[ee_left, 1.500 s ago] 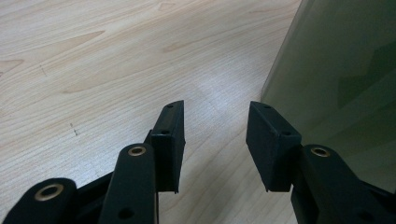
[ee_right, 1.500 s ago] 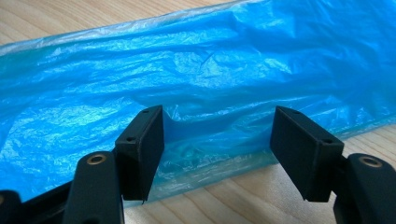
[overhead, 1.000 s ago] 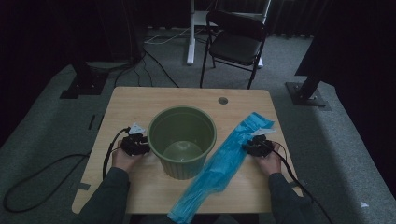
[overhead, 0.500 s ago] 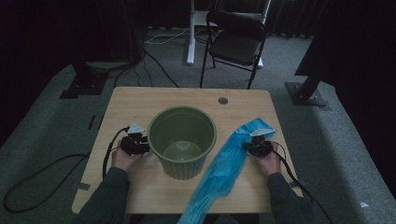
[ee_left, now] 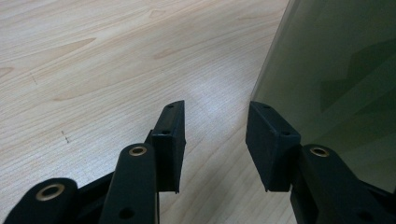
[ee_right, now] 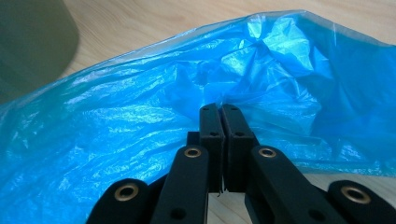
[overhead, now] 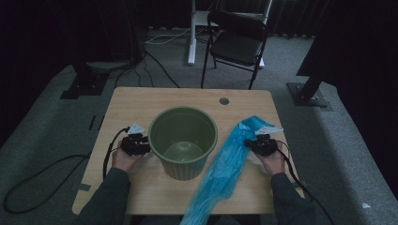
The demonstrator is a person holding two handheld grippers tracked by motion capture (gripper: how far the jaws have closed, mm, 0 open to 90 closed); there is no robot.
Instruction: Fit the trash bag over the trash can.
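A green plastic bin stands upright in the middle of the wooden table. A long blue plastic bag lies to its right and runs over the table's front edge. My right gripper is at the bag's upper part. In the right gripper view its jaws are shut on a fold of the bag, with the bin's wall at the upper left. My left gripper rests beside the bin's left wall. It stands open with nothing between the jaws.
A round cable hole sits near the table's far edge. Behind the table stands a dark folding chair. Cables trail over the grey carpet at the left. A black stand base is at the right.
The bag's near end has swung slightly to the right and hangs further over the front edge. Both grippers have stayed almost in place.
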